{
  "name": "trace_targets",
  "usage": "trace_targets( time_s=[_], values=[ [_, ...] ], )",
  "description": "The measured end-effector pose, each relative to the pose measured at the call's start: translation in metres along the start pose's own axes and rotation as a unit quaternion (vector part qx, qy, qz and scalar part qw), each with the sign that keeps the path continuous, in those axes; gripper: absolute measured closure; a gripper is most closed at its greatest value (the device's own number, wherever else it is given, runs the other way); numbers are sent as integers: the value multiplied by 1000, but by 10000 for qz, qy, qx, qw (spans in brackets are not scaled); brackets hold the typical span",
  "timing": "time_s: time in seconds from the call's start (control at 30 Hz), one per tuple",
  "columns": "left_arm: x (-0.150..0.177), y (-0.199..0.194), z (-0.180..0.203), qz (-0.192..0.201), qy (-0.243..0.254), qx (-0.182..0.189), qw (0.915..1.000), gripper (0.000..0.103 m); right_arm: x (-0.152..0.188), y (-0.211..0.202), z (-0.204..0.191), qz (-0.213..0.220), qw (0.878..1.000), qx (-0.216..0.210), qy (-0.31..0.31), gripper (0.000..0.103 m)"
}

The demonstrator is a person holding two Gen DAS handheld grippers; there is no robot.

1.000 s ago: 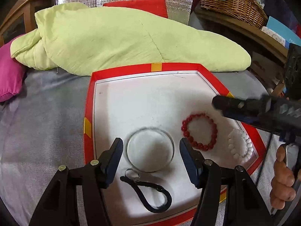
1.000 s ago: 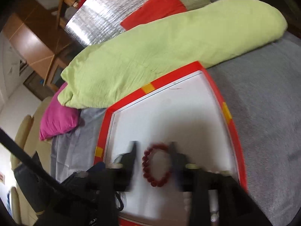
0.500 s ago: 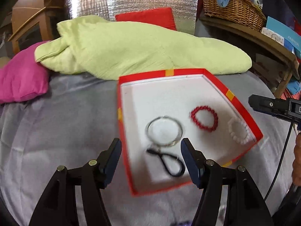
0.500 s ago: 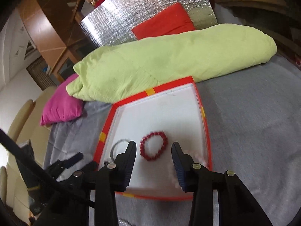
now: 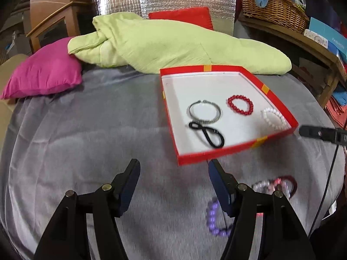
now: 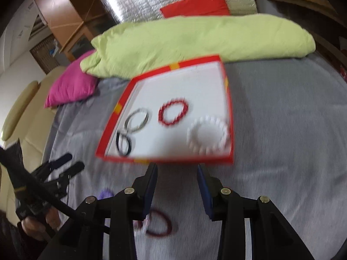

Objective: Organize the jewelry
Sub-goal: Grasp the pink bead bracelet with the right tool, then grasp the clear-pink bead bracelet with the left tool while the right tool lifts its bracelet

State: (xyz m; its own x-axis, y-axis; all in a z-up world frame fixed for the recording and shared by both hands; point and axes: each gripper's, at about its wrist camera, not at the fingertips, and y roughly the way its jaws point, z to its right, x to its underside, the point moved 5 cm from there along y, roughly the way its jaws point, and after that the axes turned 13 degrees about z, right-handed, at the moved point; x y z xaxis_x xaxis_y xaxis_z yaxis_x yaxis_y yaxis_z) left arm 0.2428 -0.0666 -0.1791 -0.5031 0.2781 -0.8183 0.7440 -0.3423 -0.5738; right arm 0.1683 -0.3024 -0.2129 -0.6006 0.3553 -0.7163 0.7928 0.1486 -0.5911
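Both pairs of fingers are empty. The left gripper (image 5: 173,184) stands wide over bare grey blanket (image 5: 86,140), just short of the near rim of the red tray (image 5: 216,155). The right gripper (image 6: 176,186) is narrower, its jaws having just been closing with nothing between them, and it hangs just off the same near rim.

Four pieces already lie in the tray: a silver bangle (image 5: 205,113) left of centre, a black cord loop (image 5: 208,133) touching its near side, a red bead bracelet (image 5: 240,107) to the right of the bangle, and a white bead bracelet (image 5: 274,118) against the right wall. Short of the tray on the blanket lie a purple bead bracelet (image 5: 213,221), a dark red bangle (image 6: 159,224) and a pale bead bracelet (image 5: 265,186), the last two close together, perhaps overlapping.

Risks, as I judge them: the loose pieces sit low and partly behind the gripper bodies, so a reach could miss or catch two at once. The soft blanket gives, so a finger pressing down may bury a thin bangle or snag cloth. A low carry could knock the tray's near wall and scatter what is inside.

Room is best left of the tray, where the blanket is bare. Beyond it the green quilt (image 5: 173,47) closes off the far side; the back half of the tray floor is free.
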Motion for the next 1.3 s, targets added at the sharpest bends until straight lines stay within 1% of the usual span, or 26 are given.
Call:
trace_targets(
  time_s=[0.1, 0.23, 0.37, 0.6, 0.7, 0.73, 0.77, 0.87, 1.07, 1.17, 1.3],
  values=[
    [13, -6, 0, -117, 6, -50, 9999, 36, 19, -5, -9, -262, 9995, -149, -62, 63],
    [27, -13, 2, -237, -19, -35, 9997, 36, 47, -5, -18, -680, 9969, -392, 54, 63],
    [35, -18, 5, -271, 14, -34, 9996, 36, 60, -3, -26, -830, 9950, -539, 130, 63],
    [35, -18, 10, -265, 68, 83, 9996, 36, 64, 13, -31, -976, 9930, -597, 305, 63],
    [34, -17, 13, -253, 112, 125, 9995, 36, 69, 19, -37, -1064, 9927, -542, 141, 64],
    [33, -17, 14, -248, 133, 149, 9995, 36, 71, 20, -40, -1060, 9931, -509, 34, 80],
    [33, -17, 16, -244, 157, 170, 9994, 36, 72, 21, -42, -1049, 9935, -440, -101, 92],
    [33, -16, 19, -236, 239, 196, 9992, 36, 67, 16, -40, -818, 9959, -306, -228, 94],
    [35, -15, 23, -283, 294, 263, 9988, 36, 43, -2, -14, -273, 9993, -145, 201, 94],
    [35, -17, 30, -250, 352, 408, 9982, 36, 36, -8, -1, -110, 9991, -4, 406, 94],
    [32, -20, 51, -155, 570, 714, 9957, 36, 30, -12, 14, 2, 9979, 183, 615, 94]
  ],
)
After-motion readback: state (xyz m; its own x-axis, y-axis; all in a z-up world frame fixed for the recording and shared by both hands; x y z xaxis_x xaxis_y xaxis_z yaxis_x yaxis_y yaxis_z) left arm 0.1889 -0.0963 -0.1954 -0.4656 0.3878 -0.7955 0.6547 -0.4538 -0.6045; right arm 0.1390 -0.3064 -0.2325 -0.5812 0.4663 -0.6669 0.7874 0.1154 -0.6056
